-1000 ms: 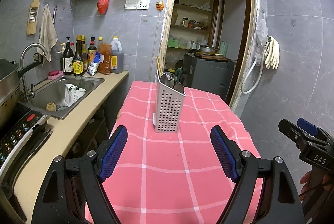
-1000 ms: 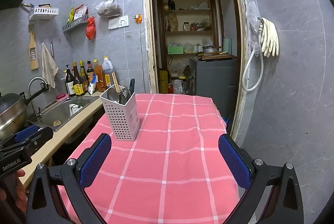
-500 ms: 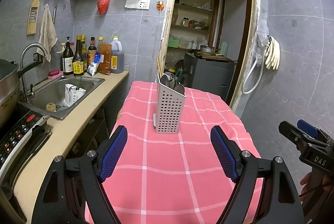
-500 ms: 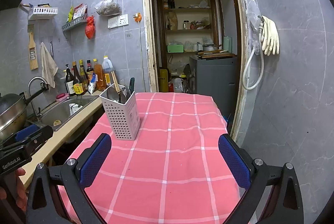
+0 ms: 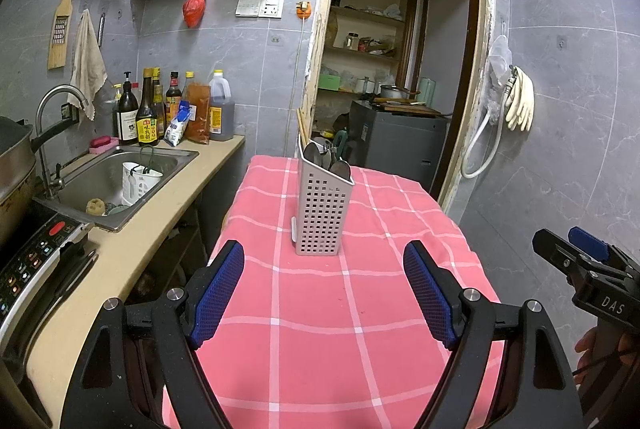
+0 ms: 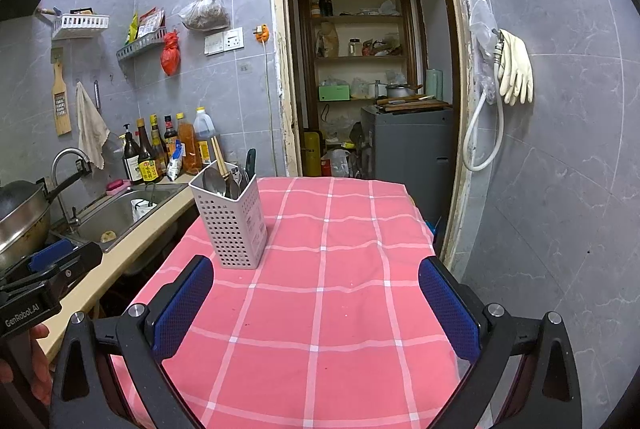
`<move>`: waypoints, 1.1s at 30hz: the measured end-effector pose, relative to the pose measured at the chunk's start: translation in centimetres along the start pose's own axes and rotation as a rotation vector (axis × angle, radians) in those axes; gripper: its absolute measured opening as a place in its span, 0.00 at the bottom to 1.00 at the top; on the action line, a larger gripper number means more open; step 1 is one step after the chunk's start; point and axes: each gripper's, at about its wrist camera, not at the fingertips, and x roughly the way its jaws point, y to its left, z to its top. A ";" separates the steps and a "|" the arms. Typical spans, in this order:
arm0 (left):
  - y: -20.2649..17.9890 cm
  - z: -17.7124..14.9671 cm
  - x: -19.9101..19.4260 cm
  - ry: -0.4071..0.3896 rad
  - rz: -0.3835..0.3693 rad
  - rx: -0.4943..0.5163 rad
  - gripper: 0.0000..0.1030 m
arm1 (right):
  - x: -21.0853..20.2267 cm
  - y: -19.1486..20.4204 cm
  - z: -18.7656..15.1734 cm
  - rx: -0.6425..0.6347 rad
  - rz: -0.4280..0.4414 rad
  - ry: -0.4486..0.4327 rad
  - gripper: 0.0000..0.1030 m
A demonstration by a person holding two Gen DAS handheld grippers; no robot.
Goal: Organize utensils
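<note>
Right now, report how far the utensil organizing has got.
Done, as it looks: spoons and chopsticks stand in the white perforated holder, upright on the pink checked tablecloth; no loose utensils show on it. In hand: nothing. The left gripper and right gripper are both open and hover over the cloth. Left: nothing visible, so the job seems near finished.

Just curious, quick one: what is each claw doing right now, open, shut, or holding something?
Left claw: open, holding nothing, above the pink checked tablecloth.
Right claw: open, holding nothing.
</note>
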 end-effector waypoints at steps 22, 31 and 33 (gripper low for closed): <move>-0.3 0.0 0.1 0.002 0.000 0.000 0.75 | -0.1 0.0 0.0 0.000 0.001 0.002 1.00; -0.3 0.0 0.1 0.002 0.001 0.001 0.75 | -0.1 0.0 0.0 0.001 0.001 0.001 1.00; -0.3 0.0 0.1 0.002 0.000 0.000 0.75 | 0.0 0.0 0.0 0.001 0.000 0.001 1.00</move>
